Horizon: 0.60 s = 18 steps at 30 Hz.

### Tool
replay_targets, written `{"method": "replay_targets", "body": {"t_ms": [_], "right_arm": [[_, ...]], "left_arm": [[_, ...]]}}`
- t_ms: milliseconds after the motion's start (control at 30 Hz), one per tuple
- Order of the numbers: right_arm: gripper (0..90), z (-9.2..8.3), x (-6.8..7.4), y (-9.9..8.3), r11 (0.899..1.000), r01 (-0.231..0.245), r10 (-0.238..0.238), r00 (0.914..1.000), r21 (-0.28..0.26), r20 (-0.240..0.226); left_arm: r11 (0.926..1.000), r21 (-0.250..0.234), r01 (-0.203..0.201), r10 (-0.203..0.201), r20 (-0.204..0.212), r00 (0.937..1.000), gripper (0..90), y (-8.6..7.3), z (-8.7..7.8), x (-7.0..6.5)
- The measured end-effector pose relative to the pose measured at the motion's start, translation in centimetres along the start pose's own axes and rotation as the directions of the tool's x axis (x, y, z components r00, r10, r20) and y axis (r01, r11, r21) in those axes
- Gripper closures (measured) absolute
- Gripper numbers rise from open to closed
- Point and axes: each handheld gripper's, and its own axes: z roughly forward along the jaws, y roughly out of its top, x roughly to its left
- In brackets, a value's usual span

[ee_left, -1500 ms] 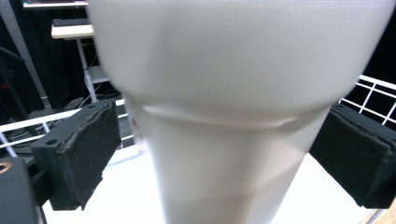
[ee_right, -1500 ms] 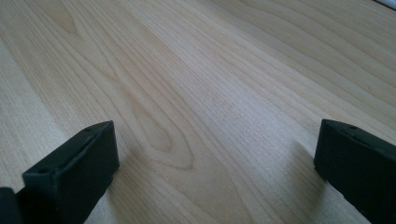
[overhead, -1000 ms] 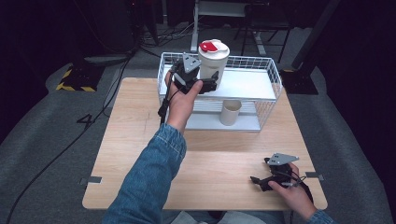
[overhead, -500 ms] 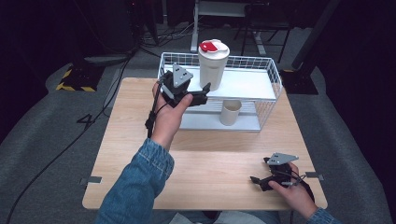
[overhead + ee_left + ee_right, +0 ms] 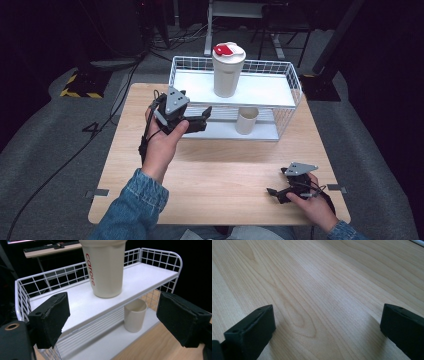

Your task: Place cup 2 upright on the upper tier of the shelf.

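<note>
now the left gripper (image 5: 202, 116) hangs just off the wire rack's (image 5: 292, 82) left front edge, jaws apart on nothing though just closing; two cups: the tall lidded cup (image 5: 228, 70) on the top shelf, the small cup (image 5: 246, 120) beneath; right gripper (image 5: 274, 192) rests open near the table's (image 5: 220, 175) bare front right corner

Overhead view, two close jaw-level views
</note>
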Motion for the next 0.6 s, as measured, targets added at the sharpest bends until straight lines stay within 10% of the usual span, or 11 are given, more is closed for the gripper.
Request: {"method": "replay_targets", "body": {"t_ms": [600], "right_arm": [[0.0, 0.0, 0.0, 0.0, 1.000, 0.003, -0.003, 1.0000, -0.002, 0.001]], "left_arm": [[0.9942, 0.103, -0.031, 0.025, 0.058, 0.9980, 14.6, -6.1, -3.3, -0.8]]}}
